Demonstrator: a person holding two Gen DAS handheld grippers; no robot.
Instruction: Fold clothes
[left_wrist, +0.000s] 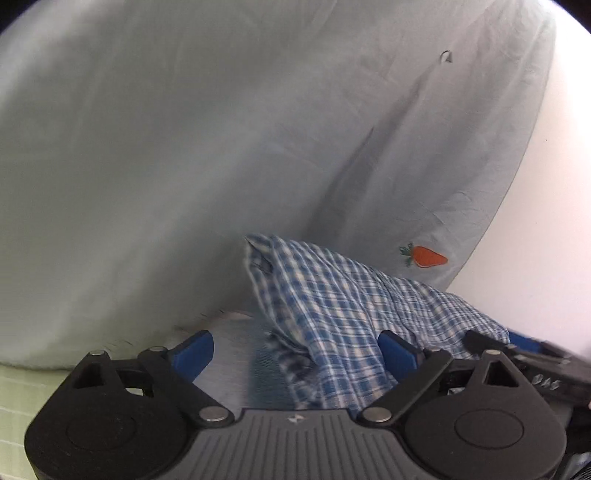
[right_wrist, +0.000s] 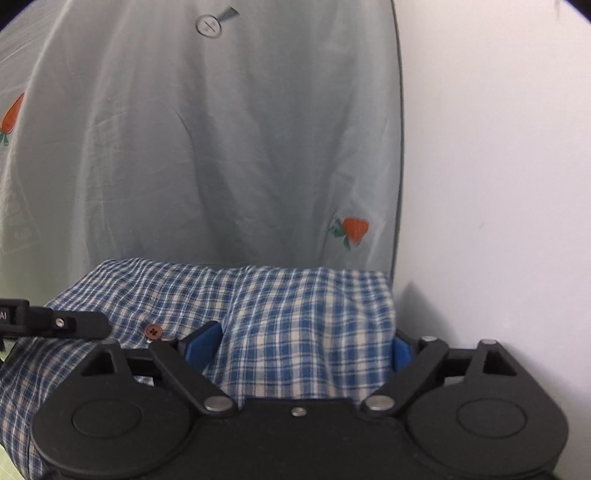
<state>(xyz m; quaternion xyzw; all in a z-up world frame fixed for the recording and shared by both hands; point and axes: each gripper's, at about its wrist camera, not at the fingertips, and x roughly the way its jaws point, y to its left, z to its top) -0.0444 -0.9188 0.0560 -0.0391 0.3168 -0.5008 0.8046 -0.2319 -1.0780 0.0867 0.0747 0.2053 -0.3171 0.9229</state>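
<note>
While plaid shirt (right_wrist: 295, 317) lies bunched, left gripper (left_wrist: 295, 354) spread wide; right gripper (right_wrist: 306, 347) spread, pinching nothing.

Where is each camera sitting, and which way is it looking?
Left wrist view: sits on the left hand-held gripper, looking forward past its open blue fingers at the blue checked shirt and a pale cloth with a carrot print; the right hand-held gripper pokes in at the right edge.
Right wrist view: sits on the right hand-held gripper, open over the checked shirt, facing the pale cloth and white wall.
Both views share the shirt, the cloth and the wall.
</note>
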